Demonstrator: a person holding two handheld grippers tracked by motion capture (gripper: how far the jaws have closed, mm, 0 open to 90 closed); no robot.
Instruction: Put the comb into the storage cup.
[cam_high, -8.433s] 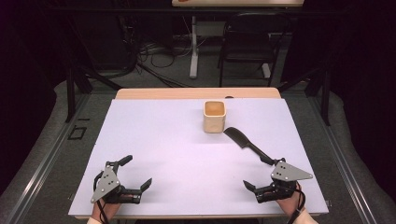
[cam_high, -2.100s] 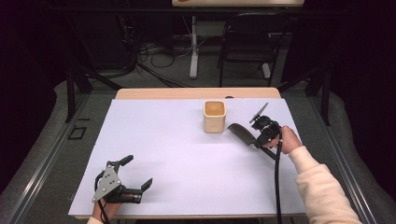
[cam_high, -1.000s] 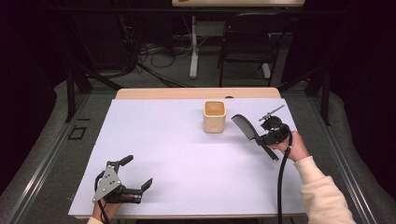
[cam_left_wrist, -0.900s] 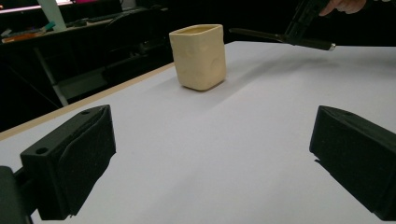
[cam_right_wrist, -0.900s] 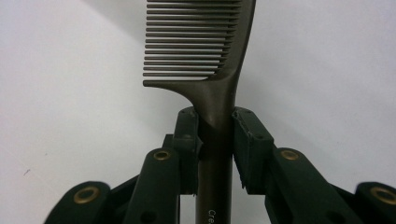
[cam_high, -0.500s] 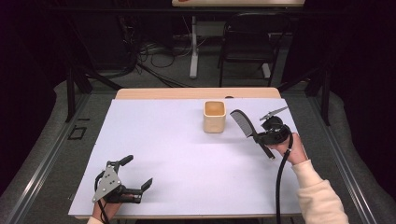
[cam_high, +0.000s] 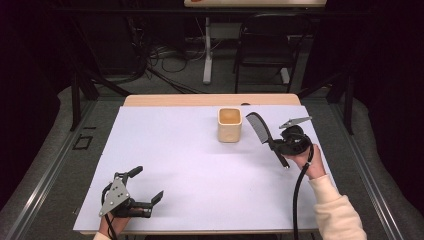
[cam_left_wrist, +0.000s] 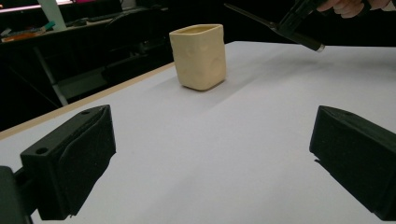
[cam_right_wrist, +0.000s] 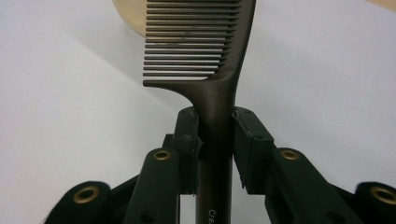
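Observation:
A black comb (cam_high: 261, 129) hangs in the air just right of a cream square cup (cam_high: 230, 124), toothed end toward the cup. My right gripper (cam_high: 276, 145) is shut on its handle. In the right gripper view the two pads clamp the comb (cam_right_wrist: 210, 56) at the neck below the teeth, with the right gripper (cam_right_wrist: 215, 140) pointing at the cup's rim (cam_right_wrist: 128, 16). My left gripper (cam_high: 148, 187) rests open at the table's near left corner; the left gripper view has its jaws wide apart, with the cup (cam_left_wrist: 199, 56) and the comb (cam_left_wrist: 273, 25) far ahead.
White sheet (cam_high: 180, 160) covers the wooden table, whose far edge (cam_high: 210, 100) shows bare wood. A cable (cam_high: 299, 190) trails from the right gripper over the person's sleeve (cam_high: 337, 215). A chair (cam_high: 267, 45) and cables stand on the floor beyond.
The right gripper left the near right corner, took hold of the comb, lifted it off the table and has carried it left toward the cup. The left gripper has stayed still.

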